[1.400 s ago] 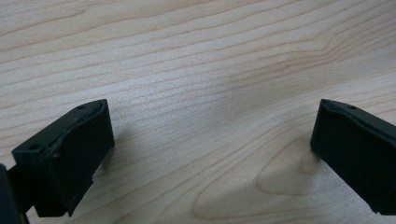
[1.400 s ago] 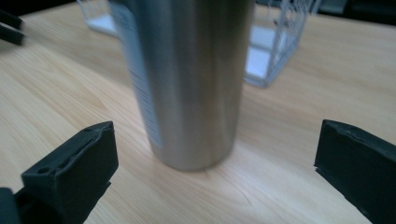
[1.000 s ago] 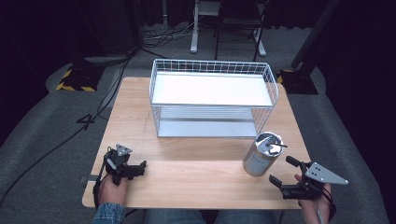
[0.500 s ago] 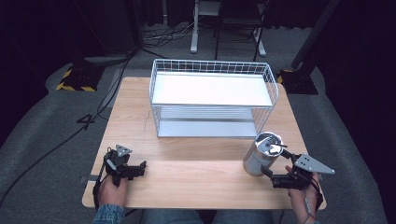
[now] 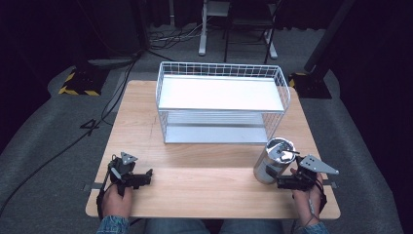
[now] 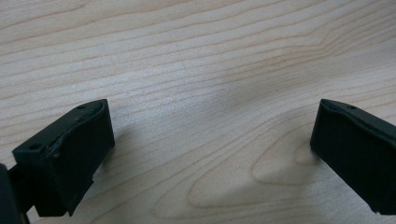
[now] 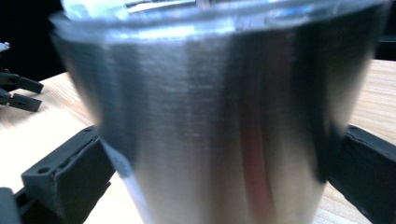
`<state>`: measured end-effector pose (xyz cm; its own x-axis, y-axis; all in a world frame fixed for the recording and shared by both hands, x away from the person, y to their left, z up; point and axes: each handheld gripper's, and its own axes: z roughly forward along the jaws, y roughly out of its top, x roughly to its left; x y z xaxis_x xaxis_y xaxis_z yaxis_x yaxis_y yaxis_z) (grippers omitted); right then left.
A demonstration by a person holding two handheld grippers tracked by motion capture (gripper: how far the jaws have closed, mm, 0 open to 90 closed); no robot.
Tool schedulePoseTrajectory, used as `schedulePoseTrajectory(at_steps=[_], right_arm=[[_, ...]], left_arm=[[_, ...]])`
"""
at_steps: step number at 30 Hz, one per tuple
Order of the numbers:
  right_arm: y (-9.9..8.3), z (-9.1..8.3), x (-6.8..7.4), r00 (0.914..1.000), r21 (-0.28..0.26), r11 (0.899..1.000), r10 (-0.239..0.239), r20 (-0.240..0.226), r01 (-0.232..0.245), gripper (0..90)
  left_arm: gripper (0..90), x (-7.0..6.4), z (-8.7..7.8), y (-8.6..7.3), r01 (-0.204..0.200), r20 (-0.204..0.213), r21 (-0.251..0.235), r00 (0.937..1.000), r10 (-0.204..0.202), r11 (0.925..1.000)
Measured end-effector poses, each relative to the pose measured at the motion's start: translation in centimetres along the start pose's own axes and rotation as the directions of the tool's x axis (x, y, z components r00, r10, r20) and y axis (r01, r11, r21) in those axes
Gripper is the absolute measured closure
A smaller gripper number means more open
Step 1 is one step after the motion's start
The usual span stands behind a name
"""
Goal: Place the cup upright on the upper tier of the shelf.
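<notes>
Left gripper: resting on the table at the near-left corner, jaws spread wide over bare wood grain, nothing between them. Well apart from everything else.

Centre: white wire basket standing toward the far edge of the table, white shelf inside, no contents visible.

Right: steel tumbler, upright, long axis vertical, clear lid on top, near-right of table, just in front of the basket's right corner. Right gripper directly beside it on the near-right side, jaws spread and flanking the lower wall. Contact not confirmable; slight blur. Judged: tumbler already inside the right jaws' span, so closure alone needed; left gripper far off.
</notes>
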<state>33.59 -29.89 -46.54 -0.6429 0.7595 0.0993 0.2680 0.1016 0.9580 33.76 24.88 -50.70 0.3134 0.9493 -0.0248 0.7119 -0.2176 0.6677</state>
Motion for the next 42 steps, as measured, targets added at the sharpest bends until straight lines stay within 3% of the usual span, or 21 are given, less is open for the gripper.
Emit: schedulePoseTrajectory(at_steps=[9,11,15,18,22,29,42], right_arm=[[-0.3,1.3,0.3,0.9989,0.026,0.999,-0.029,0.039,0.028,0.0],[-0.3,1.5,0.4,0.9965,0.027,0.998,-0.056,0.062,0.055,0.0],[-0.4,1.8,0.5,0.9965,0.032,0.999,-0.019,0.081,0.016,0.0],[-0.5,2.3,0.8,0.9921,0.033,0.999,-0.046,0.117,0.042,0.2],[-0.8,2.3,0.6,0.9912,0.070,0.994,-0.087,0.100,0.080,0.7],[-1.4,2.4,0.3,0.9971,0.056,0.998,-0.020,0.073,0.016,1.5],[-1.3,2.3,0.6,0.9942,0.051,0.998,-0.029,0.104,0.024,3.0]], left_arm=[[0.1,0.0,0.0,0.0,-0.002,0.000,0.001,1.0000,0.002,1.0000],[0.1,0.0,0.0,0.0,-0.002,0.000,0.001,1.0000,0.002,1.0000],[0.1,0.0,0.0,0.0,-0.002,0.001,0.000,1.0000,0.002,1.0000],[0.0,0.0,0.0,0.0,-0.002,0.001,0.001,1.0000,0.002,1.0000],[0.0,0.0,0.0,0.0,-0.002,0.001,0.000,1.0000,0.002,1.0000],[0.0,0.0,0.0,0.0,-0.002,0.001,0.001,1.0000,0.002,1.0000],[0.0,0.0,0.0,0.0,-0.002,0.001,0.001,1.0000,0.002,1.0000]])
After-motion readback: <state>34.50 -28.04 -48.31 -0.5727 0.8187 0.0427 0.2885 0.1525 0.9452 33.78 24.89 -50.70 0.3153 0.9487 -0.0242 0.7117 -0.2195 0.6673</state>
